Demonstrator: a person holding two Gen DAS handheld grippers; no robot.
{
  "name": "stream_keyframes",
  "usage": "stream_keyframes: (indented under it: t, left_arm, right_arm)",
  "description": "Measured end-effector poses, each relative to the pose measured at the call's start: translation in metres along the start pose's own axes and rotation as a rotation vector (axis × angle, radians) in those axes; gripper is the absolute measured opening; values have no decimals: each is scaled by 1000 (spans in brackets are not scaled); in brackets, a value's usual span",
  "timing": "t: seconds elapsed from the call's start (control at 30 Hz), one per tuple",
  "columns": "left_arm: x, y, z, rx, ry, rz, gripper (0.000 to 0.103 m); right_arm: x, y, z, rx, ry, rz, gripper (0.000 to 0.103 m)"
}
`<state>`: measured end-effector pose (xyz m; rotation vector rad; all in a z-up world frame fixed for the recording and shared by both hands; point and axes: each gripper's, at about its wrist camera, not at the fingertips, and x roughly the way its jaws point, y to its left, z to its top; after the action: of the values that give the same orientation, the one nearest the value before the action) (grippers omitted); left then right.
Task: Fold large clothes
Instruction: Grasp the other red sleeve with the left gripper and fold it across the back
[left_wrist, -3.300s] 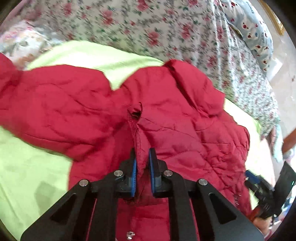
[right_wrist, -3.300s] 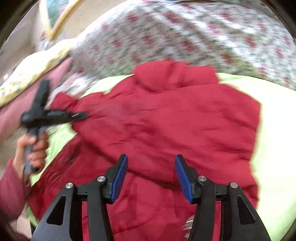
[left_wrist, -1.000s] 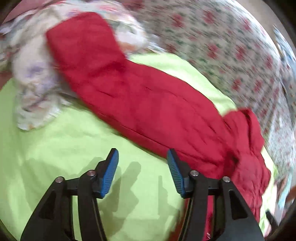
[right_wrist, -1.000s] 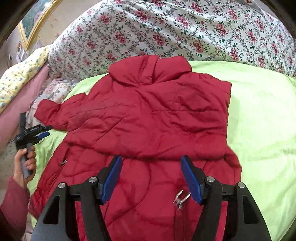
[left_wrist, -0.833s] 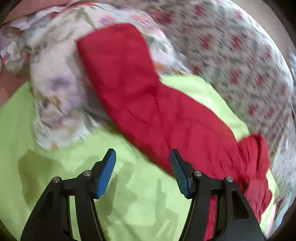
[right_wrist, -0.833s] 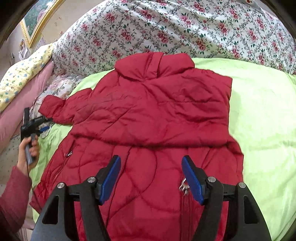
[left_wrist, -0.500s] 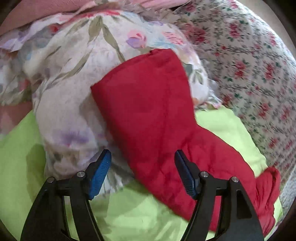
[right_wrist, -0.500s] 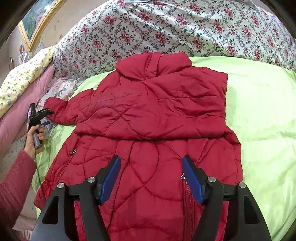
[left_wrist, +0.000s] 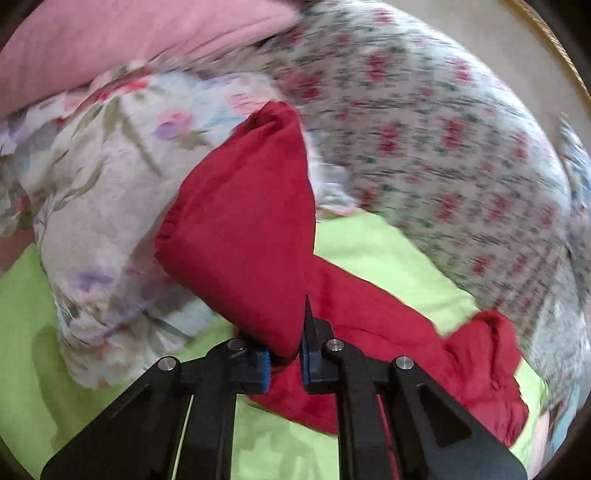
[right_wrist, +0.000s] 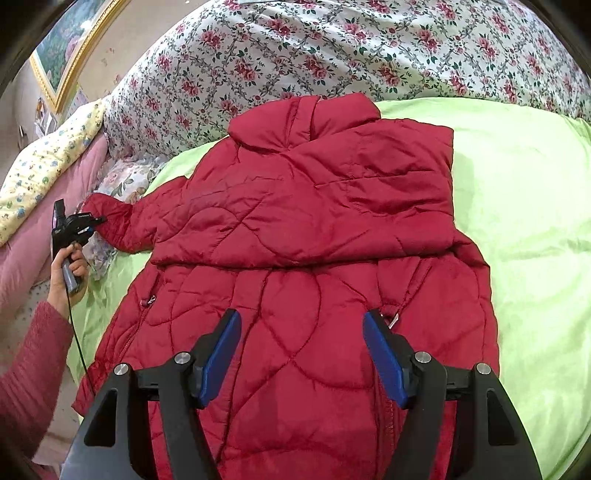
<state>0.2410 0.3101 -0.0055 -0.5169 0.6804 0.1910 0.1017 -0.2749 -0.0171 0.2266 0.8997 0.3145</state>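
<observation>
So far one sleeve lies folded across the jacket (right_wrist: 314, 229); left gripper (left_wrist: 284, 363) (just closed) pinches the other cuff (left_wrist: 247, 236), right gripper (right_wrist: 301, 354) gapes empty.

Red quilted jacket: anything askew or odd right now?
One thing: the red quilted jacket lies flat on the green sheet, but its sleeve strays off onto the floral pillow, pinched in the left gripper. No damage shows.

Bare green sheet (right_wrist: 528, 206) lies open along the bed's right side; the floral quilt (right_wrist: 332, 48) walls the far edge, and floral pillow (left_wrist: 99, 206) crowds the left edge
</observation>
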Motion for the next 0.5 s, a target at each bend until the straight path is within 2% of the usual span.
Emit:
stream_keyframes:
  t: [0.27, 0.5]
  left_arm:
    - [-20, -57, -26, 85, 4, -128, 9]
    - [-41, -116, -64, 172, 40, -252, 8]
  right_arm:
    - [-7, 2, -4, 2, -13, 3, 70]
    - [-12, -8, -8, 41, -19, 4, 70]
